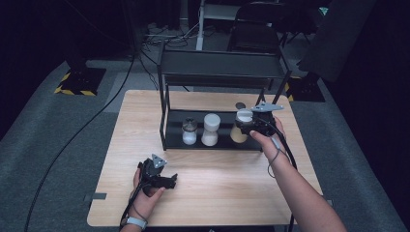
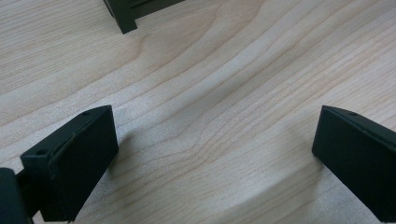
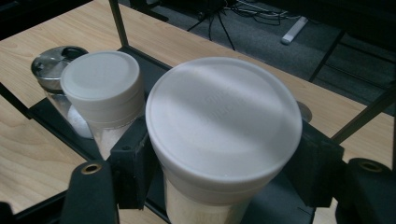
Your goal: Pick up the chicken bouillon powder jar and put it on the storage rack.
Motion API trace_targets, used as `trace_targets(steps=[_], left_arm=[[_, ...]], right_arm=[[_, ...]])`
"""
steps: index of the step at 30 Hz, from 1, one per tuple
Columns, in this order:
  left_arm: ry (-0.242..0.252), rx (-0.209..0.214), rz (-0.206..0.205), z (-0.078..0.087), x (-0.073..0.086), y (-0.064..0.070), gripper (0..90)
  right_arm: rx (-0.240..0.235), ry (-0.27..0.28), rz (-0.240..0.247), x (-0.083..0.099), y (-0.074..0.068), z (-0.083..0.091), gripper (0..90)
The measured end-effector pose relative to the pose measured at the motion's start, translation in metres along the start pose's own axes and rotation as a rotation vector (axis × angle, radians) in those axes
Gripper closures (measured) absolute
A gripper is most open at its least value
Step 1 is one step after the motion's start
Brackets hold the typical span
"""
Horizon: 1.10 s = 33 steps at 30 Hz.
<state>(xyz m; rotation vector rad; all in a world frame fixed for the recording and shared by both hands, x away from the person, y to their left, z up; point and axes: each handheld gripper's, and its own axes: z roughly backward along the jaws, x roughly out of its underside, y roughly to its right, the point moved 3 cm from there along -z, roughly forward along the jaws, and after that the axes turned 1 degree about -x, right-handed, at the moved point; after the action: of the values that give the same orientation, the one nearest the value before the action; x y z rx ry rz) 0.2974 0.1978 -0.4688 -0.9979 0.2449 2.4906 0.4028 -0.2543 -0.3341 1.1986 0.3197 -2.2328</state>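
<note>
1. Showing faint embossed lettering on its flat top, too worn to read: the broad white plastic lid (image 3: 223,123) of a clear round jar (image 1: 240,126) filled with pale yellowish powder.
2. Standing at the right end of the lower tier of a black metal two-tier rack (image 1: 220,72), on the light wooden table (image 1: 232,188).
3. Clamped just under the lid rim by the right gripper (image 3: 223,175), one black jaw pressed to each side of the jar.
4. Lined up to the left on the same tier: a smaller white-lidded waisted jar (image 3: 103,93) of white powder, then a glass shaker with a shiny metal cap (image 3: 55,63).
5. Resting low over the table near its front-left: the left gripper (image 2: 212,154), jaws spread wide with bare wood grain between them.
6. Carrying no readable brand or label anywhere else.
</note>
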Motion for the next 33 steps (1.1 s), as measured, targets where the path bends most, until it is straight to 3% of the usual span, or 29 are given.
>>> trace_targets(steps=[19, 33], left_arm=[[-0.001, -0.001, 0.001, 0.0, 0.0, 0.0, 0.3], [-0.001, -0.002, 0.002, 0.0, 0.0, 0.0, 0.3]], right_arm=[[-0.005, -0.063, -0.002, 0.001, 0.001, -0.042, 33.7], [-0.011, -0.082, -0.019, 0.003, 0.002, -0.05, 33.7]])
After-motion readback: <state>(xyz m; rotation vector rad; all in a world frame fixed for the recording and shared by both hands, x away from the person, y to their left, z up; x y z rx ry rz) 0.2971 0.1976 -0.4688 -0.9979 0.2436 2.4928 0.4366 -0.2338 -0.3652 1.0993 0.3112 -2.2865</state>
